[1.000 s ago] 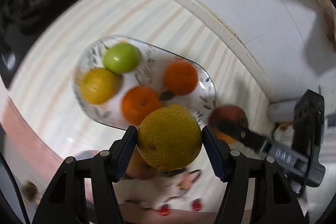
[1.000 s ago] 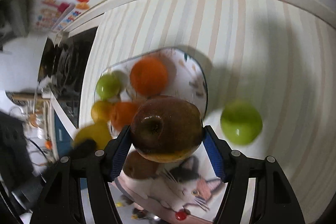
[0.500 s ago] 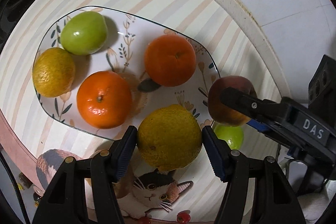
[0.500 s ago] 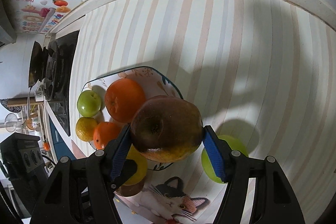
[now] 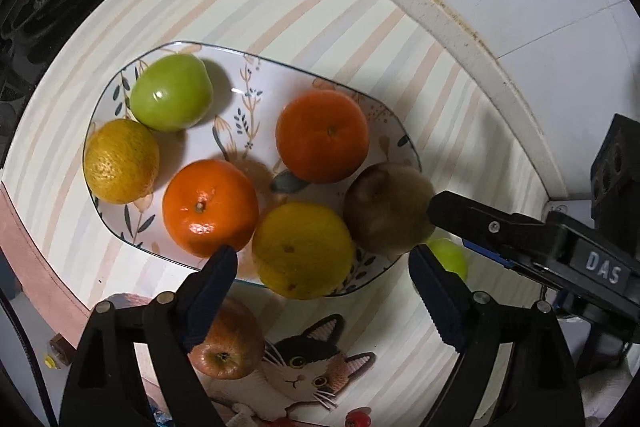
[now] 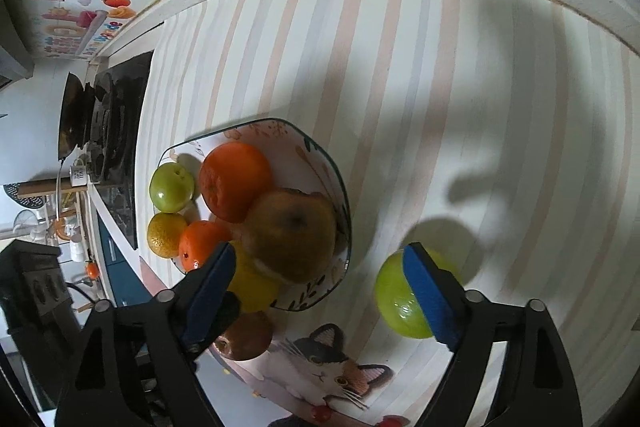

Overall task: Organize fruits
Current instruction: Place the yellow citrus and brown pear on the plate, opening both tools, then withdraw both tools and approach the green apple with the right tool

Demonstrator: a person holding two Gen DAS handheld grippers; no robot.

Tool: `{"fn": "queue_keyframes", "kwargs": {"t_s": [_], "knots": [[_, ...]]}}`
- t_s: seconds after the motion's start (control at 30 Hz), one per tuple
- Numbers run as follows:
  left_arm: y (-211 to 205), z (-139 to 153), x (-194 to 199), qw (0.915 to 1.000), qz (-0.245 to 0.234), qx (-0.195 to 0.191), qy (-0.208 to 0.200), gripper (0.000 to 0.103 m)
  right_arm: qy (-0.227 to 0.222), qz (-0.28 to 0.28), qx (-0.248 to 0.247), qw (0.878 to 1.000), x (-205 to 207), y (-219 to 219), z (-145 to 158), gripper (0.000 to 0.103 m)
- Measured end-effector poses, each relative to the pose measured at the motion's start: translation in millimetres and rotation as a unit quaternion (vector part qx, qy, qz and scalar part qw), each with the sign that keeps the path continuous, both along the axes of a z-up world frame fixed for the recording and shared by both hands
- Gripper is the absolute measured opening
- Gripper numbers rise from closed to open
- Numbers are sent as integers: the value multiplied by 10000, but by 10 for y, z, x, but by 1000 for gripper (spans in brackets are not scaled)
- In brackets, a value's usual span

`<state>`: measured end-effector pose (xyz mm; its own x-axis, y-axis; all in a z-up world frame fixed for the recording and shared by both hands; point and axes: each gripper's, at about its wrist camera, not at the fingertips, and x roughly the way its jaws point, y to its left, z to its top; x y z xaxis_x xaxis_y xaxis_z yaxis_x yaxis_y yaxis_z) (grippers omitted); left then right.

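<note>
Dim, hard shadows, fisheye-warped edges

Both claws have opened, dropping yellow citrus and brown apple onto plate.

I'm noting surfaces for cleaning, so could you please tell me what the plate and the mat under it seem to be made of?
The plate looks like glazed ceramic, possibly melamine: a smooth white surface with printed leaf sprigs, a thin dark rim and a small highlight. The mat looks like soft plastic or coated fabric, matte, with printed pastel stripes and a cat picture; it lies flat on the counter.
</note>
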<state>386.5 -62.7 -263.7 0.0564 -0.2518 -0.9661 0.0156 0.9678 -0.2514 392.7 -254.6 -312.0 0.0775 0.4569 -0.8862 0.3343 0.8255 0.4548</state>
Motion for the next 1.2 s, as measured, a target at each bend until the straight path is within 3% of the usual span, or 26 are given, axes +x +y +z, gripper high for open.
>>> {"fn": "queue_keyframes", "kwargs": {"t_s": [0.1, 0.3, 0.5, 0.8, 1.2], "knots": [[22, 72, -30, 9998, -60, 151, -100, 88, 2, 52, -195, 9998, -34, -3, 39, 93], [178, 175, -86, 9929, -149, 1096, -449, 88, -88, 428, -785, 9960, -143, 85, 129, 93], [420, 218, -161, 9871, -101, 1476, -620, 88, -366, 855, -1327, 9868, -354, 277, 306, 93], [562, 399, -392, 9831, -148, 1585, -900, 88, -922, 1058, -1702, 9754, -689, 471, 716, 93], [599, 1050, -868, 9783, -239, 1393, -1516, 88, -1552, 1068, -1837, 9648, -1263, 478, 1421, 93]]}}
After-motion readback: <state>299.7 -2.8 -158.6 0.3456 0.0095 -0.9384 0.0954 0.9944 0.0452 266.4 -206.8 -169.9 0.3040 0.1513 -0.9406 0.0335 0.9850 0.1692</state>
